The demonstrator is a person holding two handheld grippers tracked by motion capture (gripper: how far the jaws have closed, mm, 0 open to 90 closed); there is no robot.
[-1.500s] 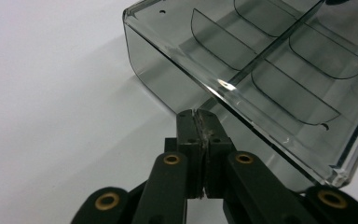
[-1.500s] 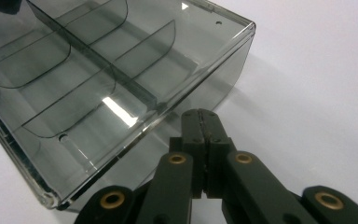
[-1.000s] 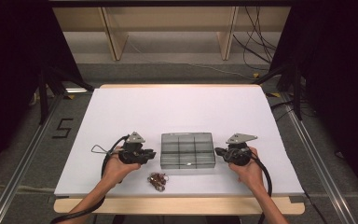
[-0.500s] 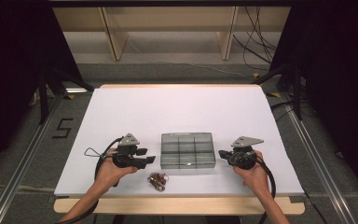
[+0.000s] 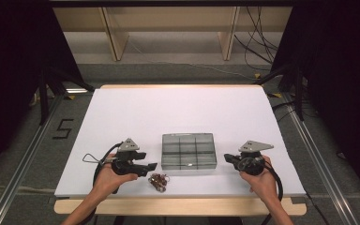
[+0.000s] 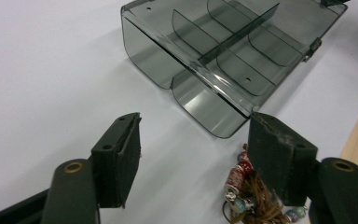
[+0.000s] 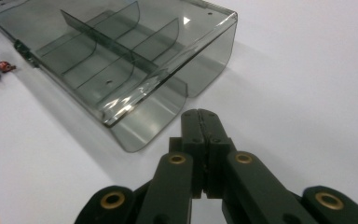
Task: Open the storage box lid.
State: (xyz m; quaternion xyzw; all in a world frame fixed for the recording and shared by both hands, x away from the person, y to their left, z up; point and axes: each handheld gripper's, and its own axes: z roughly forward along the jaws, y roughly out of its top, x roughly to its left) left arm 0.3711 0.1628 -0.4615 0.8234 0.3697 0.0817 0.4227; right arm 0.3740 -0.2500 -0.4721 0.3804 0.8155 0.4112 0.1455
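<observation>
- White sheeting covers the counter (image 5: pixel 136 117), with dark curtains at both sides and wooden shelving behind it.
- Close to the near edge, about midway along it, sits a smoky clear organizer box (image 5: pixel 188 151) with its compartments empty as far as I can tell.
- A beaded bracelet (image 5: pixel 158 180) on brown cord lies just off the box's near left corner, nearer the counter's front edge.
- The left gripper (image 6: pixel 193 140) is spread wide, jaws empty, low over the counter beside the bracelet; its right jaw overlaps the beads in the left gripper view.
- The right gripper (image 7: pixel 204 128) has its jaws pressed together on nothing, resting off the box's right end.
- Likely risk: closing from this offset would catch only a trailing loop of cord, so the bracelet could dangle and slip out, or be nudged toward the front edge.
- A low jaw could also knock the light box and slide it, since the right gripper is not steadying it.
</observation>
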